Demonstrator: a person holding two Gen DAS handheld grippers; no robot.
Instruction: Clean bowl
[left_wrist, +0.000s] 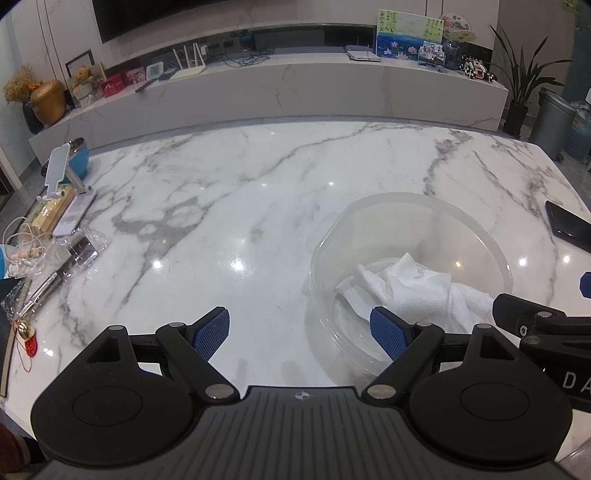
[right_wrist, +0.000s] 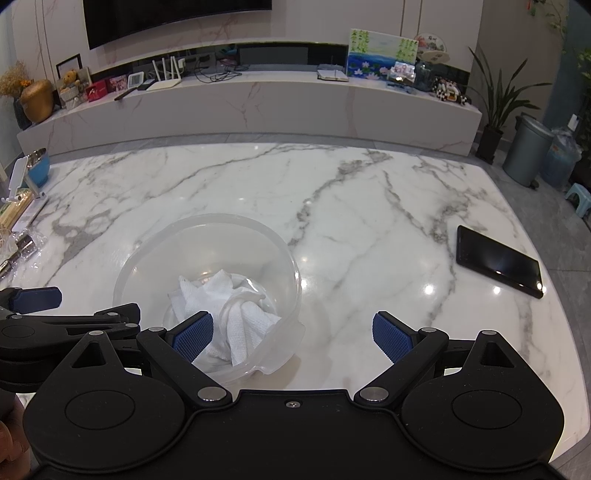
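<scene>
A clear plastic bowl (left_wrist: 417, 206) stands on the marble table, holding a crumpled white paper towel (left_wrist: 413, 288). My left gripper (left_wrist: 301, 334) is open, its right finger just over the bowl's near rim, nothing between the pads. In the right wrist view the same bowl (right_wrist: 207, 229) and towel (right_wrist: 229, 310) sit at lower left. My right gripper (right_wrist: 291, 334) is open too, with its left finger over the bowl's near edge above the towel. Each gripper shows at the other view's edge.
A black phone (right_wrist: 498, 262) lies at the table's right side. At the left edge lie a phone stand (left_wrist: 59, 170), a blue bowl (left_wrist: 79, 158), cables and wrapped items (left_wrist: 70, 254). A TV console runs behind the table; a bin (right_wrist: 528, 147) and plant stand at right.
</scene>
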